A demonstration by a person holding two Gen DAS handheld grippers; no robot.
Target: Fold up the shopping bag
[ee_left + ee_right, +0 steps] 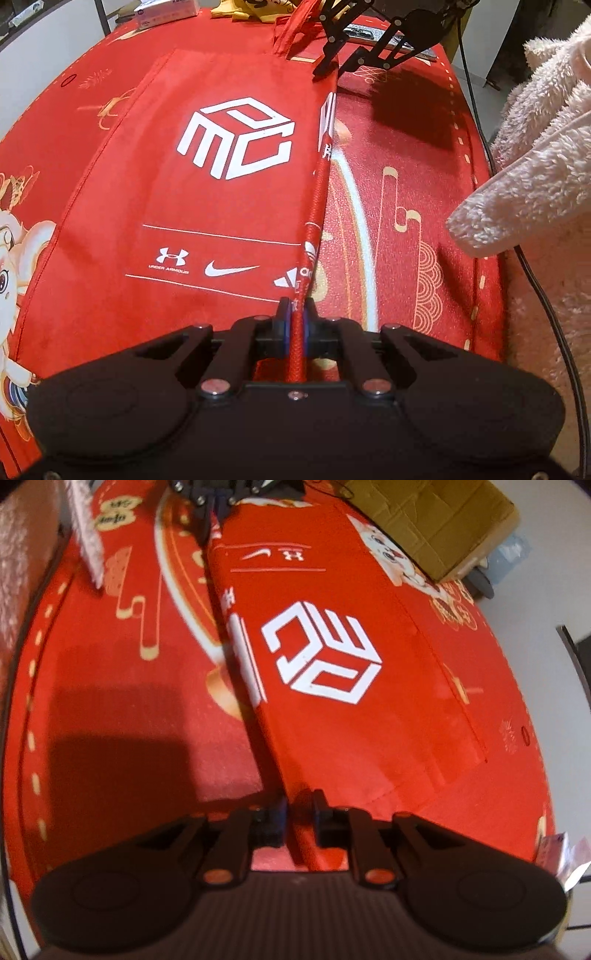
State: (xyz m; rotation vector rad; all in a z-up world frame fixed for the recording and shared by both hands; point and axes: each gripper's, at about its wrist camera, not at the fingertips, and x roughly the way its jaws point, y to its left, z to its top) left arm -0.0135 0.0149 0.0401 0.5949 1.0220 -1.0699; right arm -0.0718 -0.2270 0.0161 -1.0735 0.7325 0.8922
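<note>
Left wrist view: my left gripper [294, 325] is clamped on the raised long edge of the red non-woven shopping bag [207, 177] with white logos, lying flat on the red printed tablecloth [406, 206]; right gripper [334, 72] pinches the far end near the handles. Right wrist view: right gripper [299, 812] has bag [332, 686] fabric between nearly closed jaws. Mid lengthwise fold, I judge; next I'd carry both ends across together, level.
</note>
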